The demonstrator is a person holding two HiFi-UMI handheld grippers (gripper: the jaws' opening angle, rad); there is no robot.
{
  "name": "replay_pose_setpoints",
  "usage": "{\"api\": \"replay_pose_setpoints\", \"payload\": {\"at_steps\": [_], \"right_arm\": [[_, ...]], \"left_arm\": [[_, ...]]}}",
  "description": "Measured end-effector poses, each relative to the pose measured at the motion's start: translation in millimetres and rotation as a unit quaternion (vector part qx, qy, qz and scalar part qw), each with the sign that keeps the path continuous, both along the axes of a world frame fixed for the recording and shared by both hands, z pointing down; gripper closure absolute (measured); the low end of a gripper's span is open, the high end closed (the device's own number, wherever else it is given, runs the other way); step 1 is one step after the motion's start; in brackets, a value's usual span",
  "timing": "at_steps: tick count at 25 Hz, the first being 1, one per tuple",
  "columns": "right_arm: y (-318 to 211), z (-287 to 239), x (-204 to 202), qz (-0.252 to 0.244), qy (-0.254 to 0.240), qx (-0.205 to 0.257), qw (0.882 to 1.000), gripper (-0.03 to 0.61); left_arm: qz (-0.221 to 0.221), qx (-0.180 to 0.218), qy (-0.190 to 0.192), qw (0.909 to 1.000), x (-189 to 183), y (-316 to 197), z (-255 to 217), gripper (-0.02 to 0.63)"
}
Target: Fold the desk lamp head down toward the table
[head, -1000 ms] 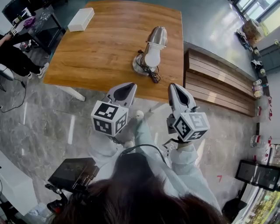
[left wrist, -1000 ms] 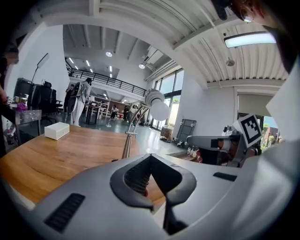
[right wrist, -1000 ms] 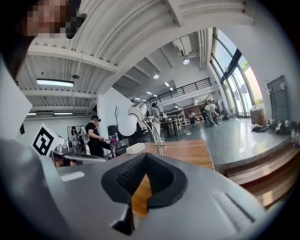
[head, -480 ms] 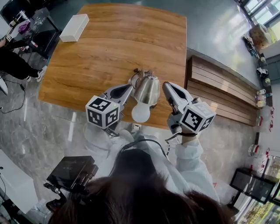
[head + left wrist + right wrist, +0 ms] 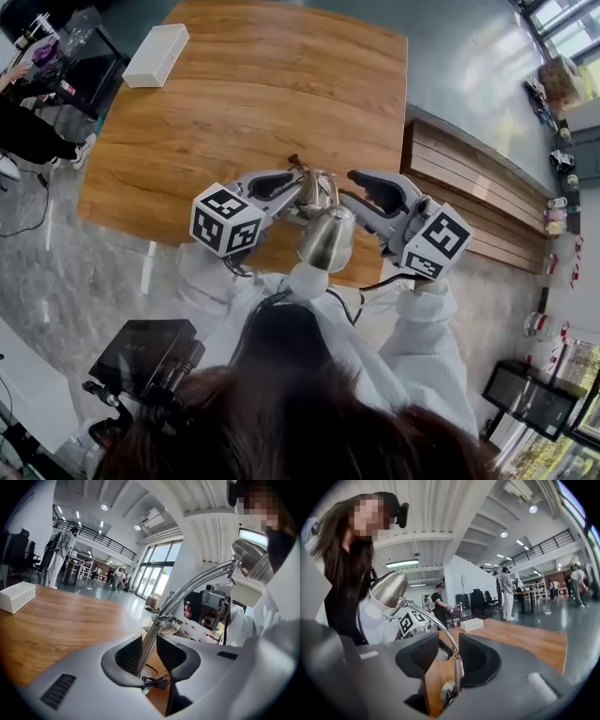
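Note:
The desk lamp stands near the wooden table's (image 5: 234, 94) front edge. Its silver head (image 5: 328, 239) and white bulb (image 5: 306, 279) lean out toward me on a curved chrome stem (image 5: 197, 585). My left gripper (image 5: 296, 184) comes at the stem from the left and my right gripper (image 5: 354, 182) from the right. In the left gripper view the lower stem stands in the gap of the opening left gripper (image 5: 149, 648), above the round base (image 5: 149, 686). In the right gripper view the right gripper (image 5: 449, 653) is opening too. The stem (image 5: 436, 623) sits close to its right pad with room on the other side.
A white box (image 5: 157, 54) lies at the table's far left corner. A low slatted wooden bench (image 5: 469, 178) runs along the table's right side. A dark desk with clutter (image 5: 66, 66) and a seated person are at the far left. The lamp's black cord (image 5: 154, 681) is bunched at the base.
Both grippers have moved forward from in front of the table's edge to either side of the lamp's stem. Their jaws, shut before, now stand apart.

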State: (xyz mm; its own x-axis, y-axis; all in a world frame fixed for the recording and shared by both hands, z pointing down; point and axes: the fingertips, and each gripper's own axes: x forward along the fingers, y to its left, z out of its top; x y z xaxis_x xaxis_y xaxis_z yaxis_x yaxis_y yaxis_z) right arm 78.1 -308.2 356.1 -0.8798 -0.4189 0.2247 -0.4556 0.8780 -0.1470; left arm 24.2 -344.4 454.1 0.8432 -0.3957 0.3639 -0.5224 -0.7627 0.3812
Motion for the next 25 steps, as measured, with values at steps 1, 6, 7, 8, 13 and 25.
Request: {"api": "replay_pose_setpoints", "payload": {"at_steps": [1, 6, 7, 8, 13, 25], "right_arm": [[-2, -4, -4, -0.012, 0.004, 0.017, 1.0, 0.47], [7, -23, -16, -0.063, 0.0, 0.051, 0.997, 0.462], [9, -25, -18, -0.068, 0.003, 0.058, 0.996, 0.462], [11, -26, -20, -0.07, 0.006, 0.066, 0.995, 0.463], [14, -27, -24, -0.057, 0.026, 0.097, 0.993, 0.477], [17, -17, -27, -0.039, 0.133, 0.197, 0.971, 0.52]], "left_arm": [[0.011, 0.0, 0.002, 0.9999, 2, -3, 0, 0.525], [0.057, 0.001, 0.003, 0.9984, 22, -1, -5, 0.445], [0.061, 0.001, 0.003, 0.9981, 25, -3, -5, 0.445], [0.066, 0.002, 0.002, 0.9978, 28, -5, -4, 0.445], [0.077, 0.011, -0.01, 0.9969, 40, -7, 1, 0.446], [0.082, -0.024, -0.015, 0.9962, 42, -10, 9, 0.459]]}}
